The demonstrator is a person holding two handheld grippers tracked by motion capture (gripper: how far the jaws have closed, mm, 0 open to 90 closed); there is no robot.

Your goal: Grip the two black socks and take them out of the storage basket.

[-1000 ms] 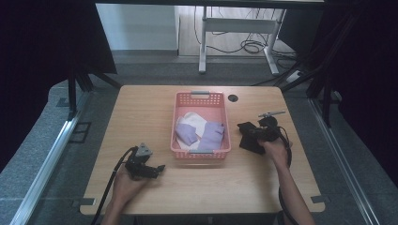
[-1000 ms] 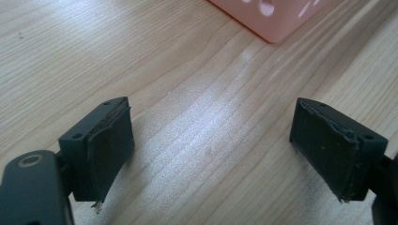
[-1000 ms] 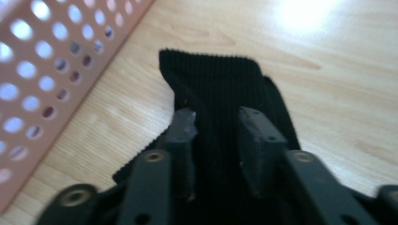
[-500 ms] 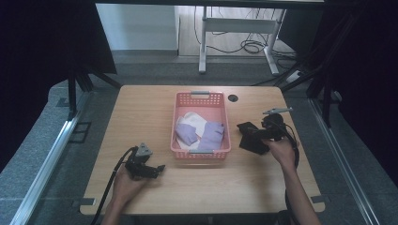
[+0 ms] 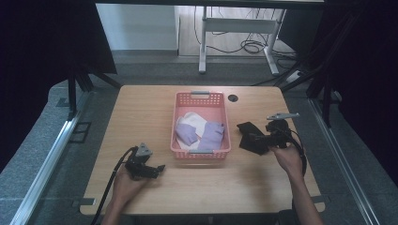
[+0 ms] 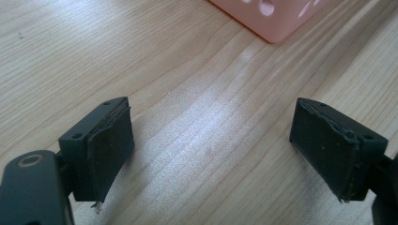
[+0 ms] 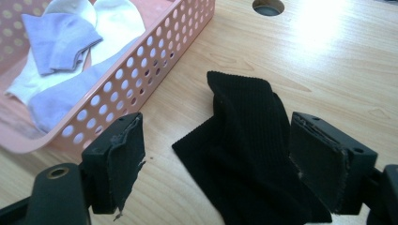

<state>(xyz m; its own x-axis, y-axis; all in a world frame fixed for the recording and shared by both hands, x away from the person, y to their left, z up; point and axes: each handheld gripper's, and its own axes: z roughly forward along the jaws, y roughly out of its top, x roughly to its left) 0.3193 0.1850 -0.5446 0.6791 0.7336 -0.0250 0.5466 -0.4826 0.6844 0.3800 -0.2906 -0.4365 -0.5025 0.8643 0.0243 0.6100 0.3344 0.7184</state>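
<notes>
A black sock [image 7: 248, 154] lies crumpled on the wooden table [image 5: 225, 187], just right of the pink basket [image 5: 174, 126]. My right gripper [image 7: 218, 154] hovers over the sock. Its jaws have just been opening and stand wide; the sock sits beneath and between them, and neither pad presses on it. In the high view the right gripper [image 5: 257, 139] is at the sock's [image 5: 246, 136] right side. My left gripper [image 5: 157, 168] rests low near the table's front left, open, with bare wood between its jaws [image 6: 211, 145].
The basket holds white socks [image 5: 192, 119] and lavender socks [image 5: 211, 133]. Its near corner [image 6: 277, 18] lies ahead of the left gripper. A round cable hole [image 5: 233, 98] is at the back right of the table. A desk frame with cables stands beyond.
The right gripper's jaws have opened and let go of the black sock, which now lies on the table. The right hand has lifted and drawn slightly right. The left hand is still.
</notes>
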